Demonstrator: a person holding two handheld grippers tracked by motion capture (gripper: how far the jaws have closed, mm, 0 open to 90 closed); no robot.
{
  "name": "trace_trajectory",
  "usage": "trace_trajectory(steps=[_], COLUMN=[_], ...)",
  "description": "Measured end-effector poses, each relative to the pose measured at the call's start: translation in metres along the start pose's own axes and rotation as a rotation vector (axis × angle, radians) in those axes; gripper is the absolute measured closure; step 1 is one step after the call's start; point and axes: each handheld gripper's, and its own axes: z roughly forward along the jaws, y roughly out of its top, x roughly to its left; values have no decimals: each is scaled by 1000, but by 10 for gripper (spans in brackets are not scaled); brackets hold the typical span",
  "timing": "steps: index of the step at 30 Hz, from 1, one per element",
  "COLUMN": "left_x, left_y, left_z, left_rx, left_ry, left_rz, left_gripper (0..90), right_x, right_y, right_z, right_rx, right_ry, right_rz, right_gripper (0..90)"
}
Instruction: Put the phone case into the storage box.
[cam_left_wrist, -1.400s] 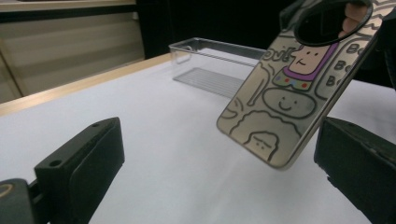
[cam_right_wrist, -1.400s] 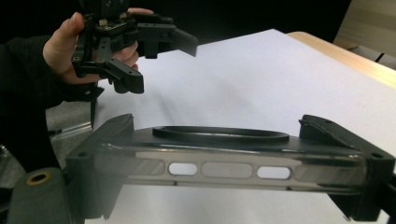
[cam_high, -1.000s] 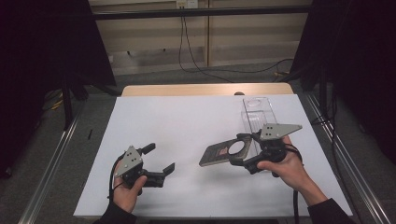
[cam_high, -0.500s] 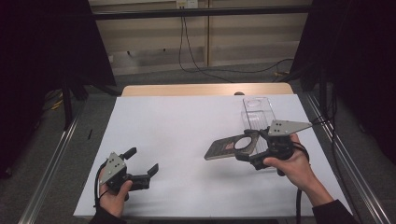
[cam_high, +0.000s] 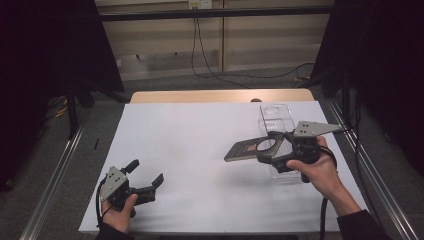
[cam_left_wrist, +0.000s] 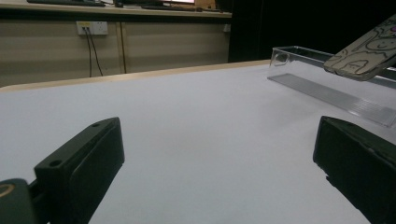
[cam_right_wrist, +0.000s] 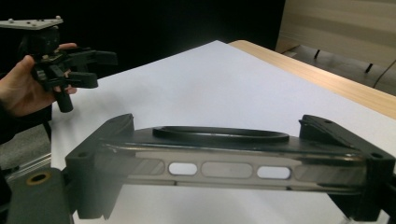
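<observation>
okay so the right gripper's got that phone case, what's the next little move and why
Probably carry the phone case right and lower it into the clear tray. The right gripper grips it by its edges, above the white table cover, tray just behind; the left gripper is open, far off.

Matt black plastic right claw (cam_right_wrist: 224, 154), glossy dark phone case (cam_right_wrist: 224, 168) with smooth slotted edge, clear glossy plastic tray (cam_high: 277, 117) at two o'clock, matt white paper-covered wooden table (cam_high: 200, 145)

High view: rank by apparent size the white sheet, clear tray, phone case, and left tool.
1. White sheet, largest by far.
2. Clear tray, long and narrow.
3. Phone case, clamped in the right tool, and the left tool: they look alike and sit nearer the camera, so no ranking.
</observation>
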Motion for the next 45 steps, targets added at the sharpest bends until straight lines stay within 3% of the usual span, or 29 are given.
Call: trace_trajectory(steps=[5, 14, 17, 28, 45], left_x=[-2, -2, -3, -6, -5], left_y=[-1, -1, 1, -2, -1], left_z=[1, 1, 0, 5, 2], left_rx=[5, 10, -5, 25, 16], left_ry=[-26, -26, -35, -47, -15], left_rz=[-2, -2, 0, 5, 13], left_gripper=[20, 21, 21, 20, 15], right_x=[-7, -19, -26, -43, -69], right_y=[7, 23, 23, 25, 25], right_z=[-7, -26, -32, -46, -56], right_rx=[-24, -49, -58, -71, -64], right_ry=[-25, -74, -88, -152, -272], right_rz=[6, 6, 18, 47, 108], right_gripper=[119, 118, 118, 118, 118])
